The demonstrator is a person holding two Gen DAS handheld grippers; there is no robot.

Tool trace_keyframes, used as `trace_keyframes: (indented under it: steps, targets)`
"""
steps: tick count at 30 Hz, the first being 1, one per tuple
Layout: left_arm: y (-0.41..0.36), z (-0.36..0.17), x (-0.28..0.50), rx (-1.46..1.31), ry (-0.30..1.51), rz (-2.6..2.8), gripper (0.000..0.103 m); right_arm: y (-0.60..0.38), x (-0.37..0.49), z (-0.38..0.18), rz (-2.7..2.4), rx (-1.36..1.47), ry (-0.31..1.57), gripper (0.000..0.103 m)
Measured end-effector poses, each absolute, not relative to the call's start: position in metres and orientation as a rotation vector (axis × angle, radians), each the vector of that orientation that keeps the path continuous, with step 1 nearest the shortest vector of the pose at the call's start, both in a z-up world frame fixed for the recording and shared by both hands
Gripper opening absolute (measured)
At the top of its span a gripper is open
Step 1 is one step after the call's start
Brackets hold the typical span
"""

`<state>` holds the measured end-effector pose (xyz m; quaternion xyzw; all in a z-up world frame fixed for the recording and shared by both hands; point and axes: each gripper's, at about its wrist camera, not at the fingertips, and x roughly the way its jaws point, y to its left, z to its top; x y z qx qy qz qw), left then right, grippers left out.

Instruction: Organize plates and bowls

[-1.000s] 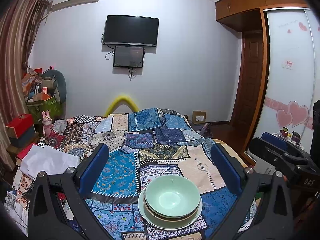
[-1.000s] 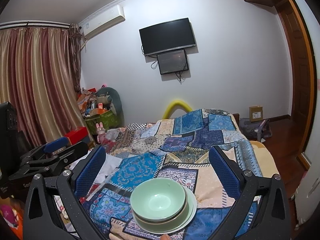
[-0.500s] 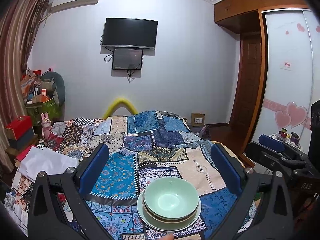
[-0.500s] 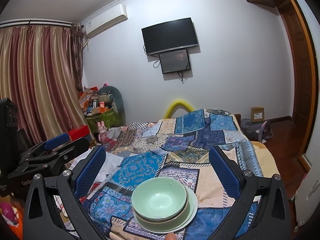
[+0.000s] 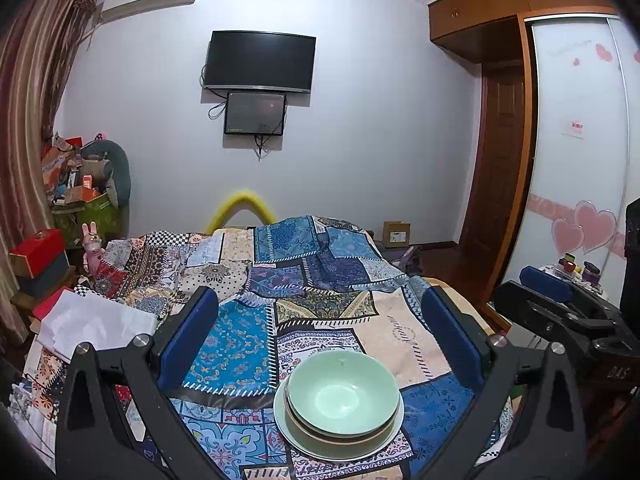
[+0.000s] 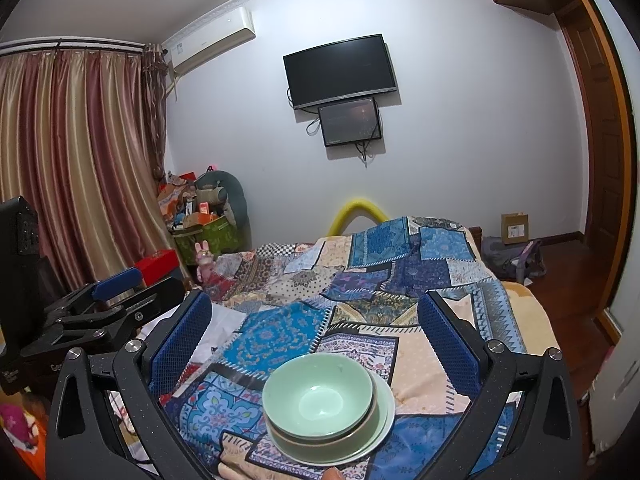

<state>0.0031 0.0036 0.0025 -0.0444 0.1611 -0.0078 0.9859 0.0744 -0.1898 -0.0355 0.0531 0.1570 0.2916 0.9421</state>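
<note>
Both tools hang above the bed with jaws spread wide and empty: the left gripper (image 5: 320, 332) and the right gripper (image 6: 316, 330) each frame the crockery at about 6 o'clock. There a green bowl (image 5: 343, 393) nests in a second bowl on a pale plate (image 5: 296, 434), resting on the patchwork quilt (image 5: 240, 344). The stacking looks done; I judge the next move is simply backing away. Against a second ago, both views sit slightly higher, and the stack is unmoved
</note>
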Motion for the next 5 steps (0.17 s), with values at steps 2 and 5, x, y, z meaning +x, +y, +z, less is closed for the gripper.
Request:
trace_keyframes:
  steps: [2, 5]
  targets:
    - [0.0053, 0.0021, 0.0040, -0.098, 0.328, -0.016, 0.103, -0.1892, 0.0745, -0.0356, 0.594, 0.109, 0.321, 0.103]
    - [0.0085, 0.0006, 0.0068, -0.106, 0.340, -0.016, 0.103, -0.1887, 0.0764, -0.0372, 0.593, 0.109, 0.327, 0.103]
